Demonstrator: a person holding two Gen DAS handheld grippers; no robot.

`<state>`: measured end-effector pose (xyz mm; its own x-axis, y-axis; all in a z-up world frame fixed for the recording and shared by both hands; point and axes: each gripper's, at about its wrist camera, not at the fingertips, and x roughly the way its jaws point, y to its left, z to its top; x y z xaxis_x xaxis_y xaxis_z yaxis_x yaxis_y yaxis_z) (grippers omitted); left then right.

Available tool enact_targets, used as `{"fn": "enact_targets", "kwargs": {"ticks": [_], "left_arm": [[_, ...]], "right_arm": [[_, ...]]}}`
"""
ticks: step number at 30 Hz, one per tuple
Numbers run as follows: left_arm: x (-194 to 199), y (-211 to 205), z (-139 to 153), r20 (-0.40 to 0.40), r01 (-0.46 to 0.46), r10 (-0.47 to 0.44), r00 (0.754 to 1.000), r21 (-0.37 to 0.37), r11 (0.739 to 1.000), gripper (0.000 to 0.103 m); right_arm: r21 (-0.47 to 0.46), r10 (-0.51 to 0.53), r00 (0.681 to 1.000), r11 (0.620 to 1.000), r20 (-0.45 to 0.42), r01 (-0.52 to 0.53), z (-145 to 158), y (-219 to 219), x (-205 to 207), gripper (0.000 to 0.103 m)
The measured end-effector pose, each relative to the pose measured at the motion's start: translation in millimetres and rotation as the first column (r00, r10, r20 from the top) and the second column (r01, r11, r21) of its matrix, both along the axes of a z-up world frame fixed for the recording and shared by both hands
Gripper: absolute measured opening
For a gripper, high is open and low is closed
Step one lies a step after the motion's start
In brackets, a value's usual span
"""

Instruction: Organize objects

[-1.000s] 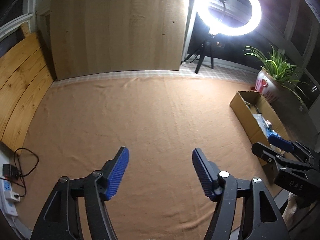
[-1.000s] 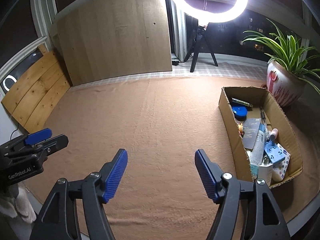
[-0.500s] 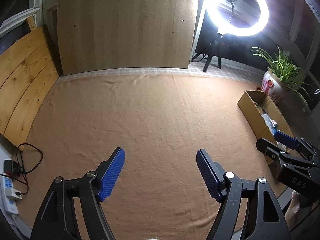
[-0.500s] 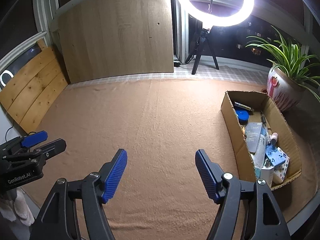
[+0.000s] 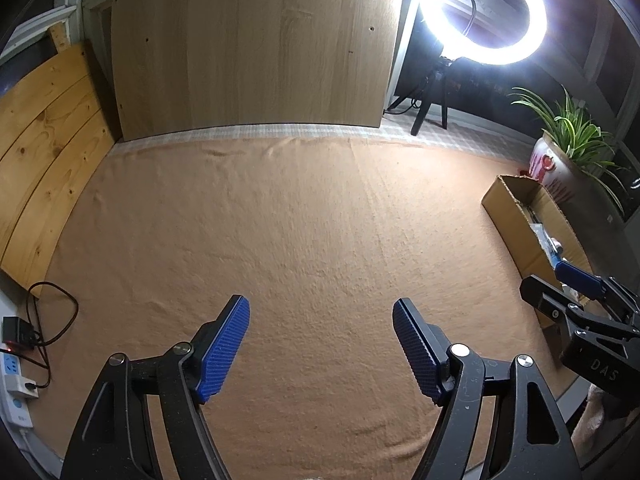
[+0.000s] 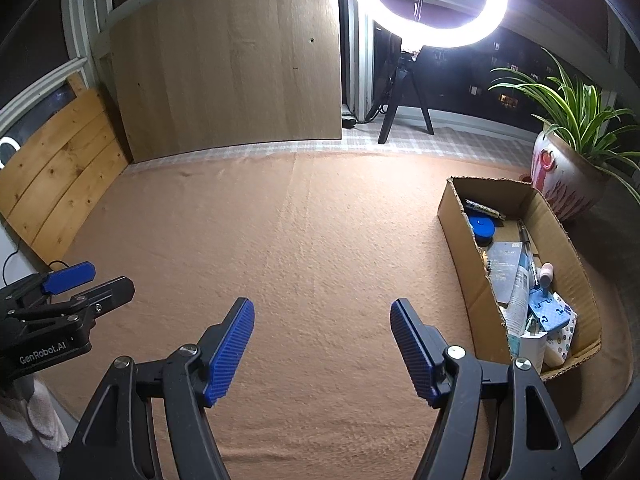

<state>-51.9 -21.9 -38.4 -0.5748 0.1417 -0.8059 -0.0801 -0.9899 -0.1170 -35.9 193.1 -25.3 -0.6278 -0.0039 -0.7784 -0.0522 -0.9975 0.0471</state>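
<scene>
A cardboard box (image 6: 460,232) sits at the right of the tan cloth (image 6: 304,240), filled with several small items: a blue round case (image 6: 481,227), pens, a grey booklet (image 6: 503,264), a light-blue clip (image 6: 546,307). In the left wrist view the same box (image 5: 505,208) lies far right. My left gripper (image 5: 321,312) hangs open over bare cloth, nothing between its blue pads. My right gripper (image 6: 322,312) is open too, left of the box and apart from it. Each gripper shows at the other view's edge: the right one (image 5: 568,288), the left one (image 6: 88,284).
A wooden board (image 6: 224,72) leans at the back and pine planks (image 5: 44,136) at the left. A lit ring light on a tripod (image 6: 424,4) and a potted plant (image 6: 568,168) stand back right. A power strip with cables (image 5: 16,360) lies at the left edge.
The left gripper's pads have spread a little wider. Both views have drifted slightly, the box sitting a bit further right in each. Nothing was picked up or released.
</scene>
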Motion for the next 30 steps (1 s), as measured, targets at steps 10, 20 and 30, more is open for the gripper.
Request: {"fn": "enact_targets", "kwargs": {"ticks": [10,20,30], "left_arm": [[-3,2,-4,0.010,-0.005,0.005,1.000,-0.004,1.000,0.080],[-4,-1,-8,0.022,-0.022,0.022,1.000,-0.006,1.000,0.081],[-4,-3,-14,0.029,-0.026,0.026,0.999,0.005,1.000,0.081]], "right_arm": [[-0.006,-0.004,1.000,1.000,0.012,0.004,-5,1,-1,0.067],[-0.009,-0.001,1.000,1.000,0.020,0.001,-8,-1,-4,0.067],[-0.007,0.001,1.000,1.000,0.030,-0.001,-12,-3,-5,0.067]]}}
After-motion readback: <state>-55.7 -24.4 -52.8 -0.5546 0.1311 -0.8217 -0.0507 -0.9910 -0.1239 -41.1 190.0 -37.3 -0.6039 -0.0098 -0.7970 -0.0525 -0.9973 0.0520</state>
